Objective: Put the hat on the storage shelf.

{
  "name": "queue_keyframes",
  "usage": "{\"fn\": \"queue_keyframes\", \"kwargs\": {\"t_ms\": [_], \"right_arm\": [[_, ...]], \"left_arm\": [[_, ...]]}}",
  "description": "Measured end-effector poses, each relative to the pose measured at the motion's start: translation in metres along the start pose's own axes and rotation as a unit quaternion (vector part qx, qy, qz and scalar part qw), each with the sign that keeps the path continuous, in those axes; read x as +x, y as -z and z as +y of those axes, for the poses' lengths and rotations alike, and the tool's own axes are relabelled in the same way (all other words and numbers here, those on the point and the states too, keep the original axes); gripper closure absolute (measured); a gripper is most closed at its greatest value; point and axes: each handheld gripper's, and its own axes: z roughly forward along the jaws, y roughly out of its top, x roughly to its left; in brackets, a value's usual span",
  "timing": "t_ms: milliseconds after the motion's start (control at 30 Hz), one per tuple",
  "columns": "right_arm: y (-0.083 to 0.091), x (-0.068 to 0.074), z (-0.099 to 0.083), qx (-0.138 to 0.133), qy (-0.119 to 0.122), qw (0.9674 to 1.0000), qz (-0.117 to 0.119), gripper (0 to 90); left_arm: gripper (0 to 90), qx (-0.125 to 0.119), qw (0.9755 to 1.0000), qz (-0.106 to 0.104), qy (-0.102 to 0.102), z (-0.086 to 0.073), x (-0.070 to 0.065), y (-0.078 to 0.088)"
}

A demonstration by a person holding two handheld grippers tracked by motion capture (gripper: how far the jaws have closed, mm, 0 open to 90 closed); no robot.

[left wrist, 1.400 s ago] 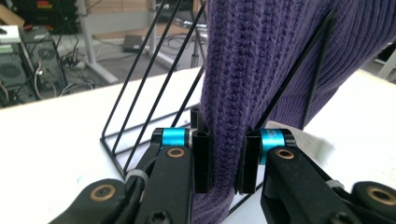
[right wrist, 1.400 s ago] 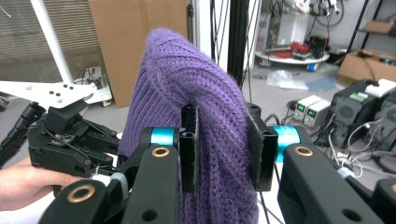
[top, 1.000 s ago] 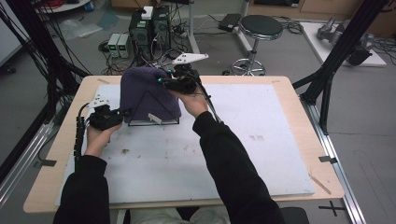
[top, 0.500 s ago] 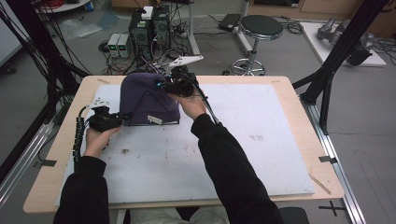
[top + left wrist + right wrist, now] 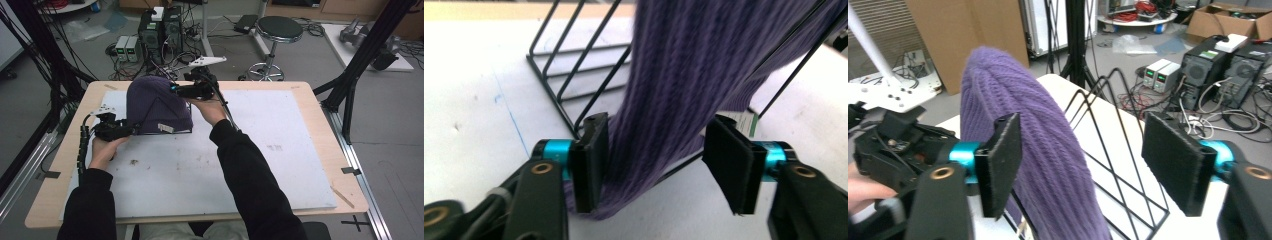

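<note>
High view first: at the left, we see our left tongs (image 5: 131,130) at the lower edge of the purple ribbed knit beanie (image 5: 157,102), which drapes over a black wire rack (image 5: 186,120) on the white surface (image 5: 280,165). Their jaws have just been opening, the knit hanging between them unpressed. Rightward, our right tongs (image 5: 175,90) have likewise just been opening beside the beanie's top, gripping nothing.

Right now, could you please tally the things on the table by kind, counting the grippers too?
Purple knit hat: 1
Black wire rack: 1
Grippers, left gripper and right gripper, both with jaws open: 2
White mat covering the table: 1
Total: 5
</note>
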Motion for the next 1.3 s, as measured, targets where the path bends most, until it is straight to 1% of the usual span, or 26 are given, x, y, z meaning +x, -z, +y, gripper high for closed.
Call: {"fn": "queue_keyframes", "kwargs": {"t_ms": [100, 167, 233, 267, 333, 367, 467, 533, 600, 700, 800, 900, 1000, 1067, 1133, 1233, 1267, 1300], "right_arm": [[0.008, -0.005, 0.001, -0.004, -0.007, 0.9999, -0.014, 20.4], [0.013, -0.009, 0.001, -0.006, -0.014, 0.9997, -0.019, 17.2], [0.017, -0.014, 0.000, -0.006, -0.020, 0.9994, -0.028, 12.4], [0.020, -0.016, -0.001, -0.006, -0.021, 0.9992, -0.033, 12.4], [0.025, -0.019, -0.002, -0.003, -0.018, 0.9990, -0.042, 12.3], [0.029, -0.021, -0.003, -0.007, -0.016, 0.9988, -0.047, 12.3], [0.040, -0.025, -0.007, -0.017, -0.009, 0.9979, -0.062, 12.3], [0.047, -0.029, -0.009, -0.017, -0.010, 0.9974, -0.069, 12.1], [0.055, -0.033, -0.012, -0.021, -0.009, 0.9964, -0.081, 12.1], [0.064, -0.040, -0.016, -0.018, -0.010, 0.9951, -0.097, 11.8], [0.074, -0.044, -0.020, -0.018, -0.010, 0.9941, -0.106, 11.8], [0.082, -0.047, -0.026, -0.013, -0.013, 0.9936, -0.111, 11.8], [0.090, -0.049, -0.034, -0.015, -0.007, 0.9930, -0.117, 11.5], [0.096, -0.052, -0.038, -0.016, -0.010, 0.9926, -0.120, 11.5], [0.102, -0.054, -0.043, -0.019, -0.013, 0.9920, -0.125, 11.4], [0.110, -0.056, -0.050, -0.022, -0.007, 0.9895, -0.143, 11.4], [0.113, -0.057, -0.052, -0.022, -0.008, 0.9891, -0.145, 11.4], [0.117, -0.057, -0.055, -0.024, -0.012, 0.9887, -0.147, 11.4]], "left_arm": [[35.9, -0.019, 0.9998, 0.003, 0.001, 0.003, -0.001, 0.006], [31.7, -0.033, 0.9995, 0.001, 0.004, 0.005, -0.002, 0.010], [29.4, -0.043, 0.9990, 0.009, -0.003, 0.008, -0.005, 0.015], [28.3, -0.050, 0.9986, 0.014, -0.008, 0.009, -0.007, 0.017], [27.4, -0.064, 0.9977, 0.017, -0.016, 0.012, -0.011, 0.021], [27.3, -0.072, 0.9970, 0.021, -0.018, 0.014, -0.014, 0.023], [24.1, -0.084, 0.9956, 0.034, -0.024, 0.017, -0.019, 0.027], [23.1, -0.087, 0.9952, 0.037, -0.024, 0.018, -0.021, 0.029], [22.1, -0.086, 0.9950, 0.042, -0.025, 0.018, -0.023, 0.030], [21.9, -0.091, 0.9941, 0.047, -0.034, 0.018, -0.026, 0.032], [21.9, -0.104, 0.9924, 0.054, -0.036, 0.017, -0.030, 0.033], [21.6, -0.110, 0.9912, 0.062, -0.041, 0.016, -0.032, 0.036], [19.4, -0.116, 0.9895, 0.073, -0.046, 0.015, -0.035, 0.039], [19.3, -0.125, 0.9884, 0.075, -0.044, 0.014, -0.037, 0.041], [19.3, -0.130, 0.9872, 0.079, -0.048, 0.014, -0.038, 0.044], [18.9, -0.133, 0.9859, 0.086, -0.053, 0.012, -0.040, 0.046], [18.5, -0.135, 0.9855, 0.087, -0.054, 0.012, -0.041, 0.047], [18.0, -0.140, 0.9844, 0.091, -0.055, 0.010, -0.041, 0.047]]}}
